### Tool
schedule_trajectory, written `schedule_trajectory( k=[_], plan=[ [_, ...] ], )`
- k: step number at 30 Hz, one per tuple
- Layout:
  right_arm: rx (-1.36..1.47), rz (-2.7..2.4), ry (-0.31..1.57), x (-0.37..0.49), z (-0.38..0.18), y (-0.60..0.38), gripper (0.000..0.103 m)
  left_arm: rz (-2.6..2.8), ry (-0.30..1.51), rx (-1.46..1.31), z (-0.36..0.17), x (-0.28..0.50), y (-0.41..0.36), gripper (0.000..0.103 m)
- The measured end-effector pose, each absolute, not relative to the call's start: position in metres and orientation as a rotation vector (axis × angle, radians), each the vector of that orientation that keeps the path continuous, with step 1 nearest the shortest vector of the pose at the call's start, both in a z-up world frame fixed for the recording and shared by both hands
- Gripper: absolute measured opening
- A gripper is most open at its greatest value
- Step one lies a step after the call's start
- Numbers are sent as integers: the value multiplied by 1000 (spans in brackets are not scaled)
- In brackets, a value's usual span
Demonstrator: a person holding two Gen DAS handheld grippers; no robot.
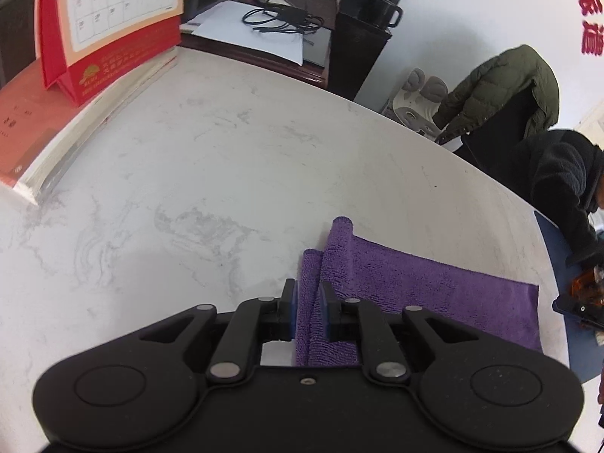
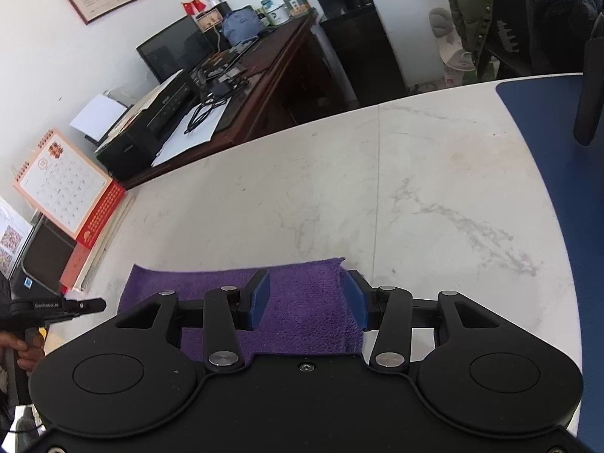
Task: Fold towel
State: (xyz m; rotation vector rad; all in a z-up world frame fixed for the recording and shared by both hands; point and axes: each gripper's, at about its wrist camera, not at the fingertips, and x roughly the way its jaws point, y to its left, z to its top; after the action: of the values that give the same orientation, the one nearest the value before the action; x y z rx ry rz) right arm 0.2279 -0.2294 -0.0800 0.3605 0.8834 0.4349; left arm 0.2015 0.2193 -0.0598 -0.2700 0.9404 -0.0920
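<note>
Purple towel [image 1: 407,294] on white marble table [image 1: 211,173], two handheld grippers attending.

Left gripper [image 1: 308,311]: blue pads closed narrowly on a raised fold at the towel's left edge, lower centre of frame. Right gripper [image 2: 307,296]: jaws spread wide above the towel's right end, lower centre, holding nothing. Writing: red desk calendar [image 2: 64,185], upper left, print too small to read; red Chinese characters on the wall [image 1: 587,11], upper right. Bare marble fills mid-frame; blue mat [image 2: 547,113] borders the right.
</note>
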Motion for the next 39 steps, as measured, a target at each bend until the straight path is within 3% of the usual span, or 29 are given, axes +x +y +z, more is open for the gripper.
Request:
schedule_trajectory(
  k=[4, 11, 21, 24, 25, 28, 39],
  plan=[
    [275, 513, 911, 219, -82, -203, 49, -135, 924, -133, -61, 208, 201, 30],
    [246, 571, 910, 215, -75, -187, 49, -201, 912, 9, -74, 225, 186, 31],
    [246, 539, 914, 214, -74, -200, 49, -276, 955, -25, -89, 253, 193, 30],
    [237, 522, 906, 215, -75, -204, 49, -293, 949, -42, -87, 253, 194, 26],
    [233, 515, 904, 216, -76, -205, 49, -298, 946, -48, -87, 254, 195, 16],
    [215, 484, 901, 222, -78, -212, 49, -314, 940, -66, -86, 254, 195, 7],
    [109, 472, 927, 270, -105, -219, 49, -369, 911, -106, -77, 252, 193, 7]
  ],
)
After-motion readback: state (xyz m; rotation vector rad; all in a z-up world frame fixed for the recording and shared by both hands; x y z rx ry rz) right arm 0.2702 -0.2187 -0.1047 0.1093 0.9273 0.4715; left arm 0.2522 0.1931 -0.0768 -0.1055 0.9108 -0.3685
